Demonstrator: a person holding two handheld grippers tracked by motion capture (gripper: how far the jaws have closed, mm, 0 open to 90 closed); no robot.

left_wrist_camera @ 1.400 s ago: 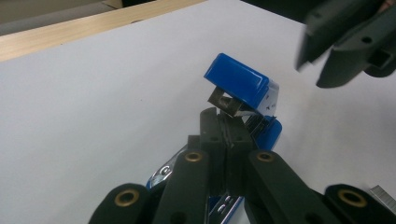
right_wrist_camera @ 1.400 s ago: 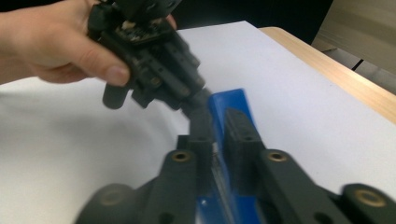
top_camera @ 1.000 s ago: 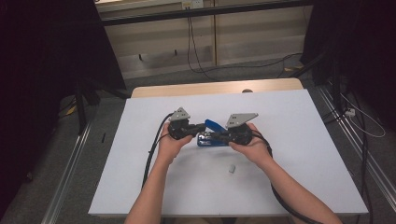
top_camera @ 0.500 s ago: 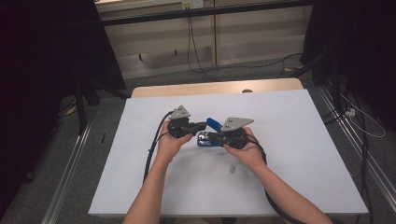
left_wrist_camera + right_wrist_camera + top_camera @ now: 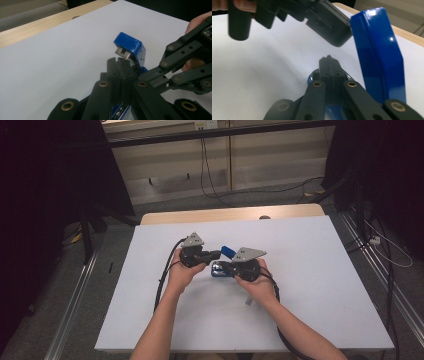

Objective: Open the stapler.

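A blue stapler point(image 5: 226, 251) lies near the middle of the white table point(image 5: 320, 270) with its lid point(image 5: 377, 50) swung up. In the left gripper view the lid's front end point(image 5: 128, 46) shows a metal plate. My left gripper point(image 5: 120, 62) is shut, with its tips right below that raised lid. From the right comes my right gripper point(image 5: 329, 58), also shut, its tips low over the stapler's blue base point(image 5: 310, 78). Nothing shows between either pair of jaws. In the high view the left gripper point(image 5: 217, 254) and right gripper point(image 5: 216, 266) meet at the stapler, tips almost touching.
A small grey piece point(image 5: 248, 299) lies on the table just beside the right wrist. A wooden strip point(image 5: 230, 214) runs along the far edge. Black cables point(image 5: 162, 280) trail from both grippers toward the near side. Dark stands and floor cables surround the table.
The right hand and its gripper have shifted a little to the left, closer over the stapler. The left hand has stayed put, and the lid stays raised.
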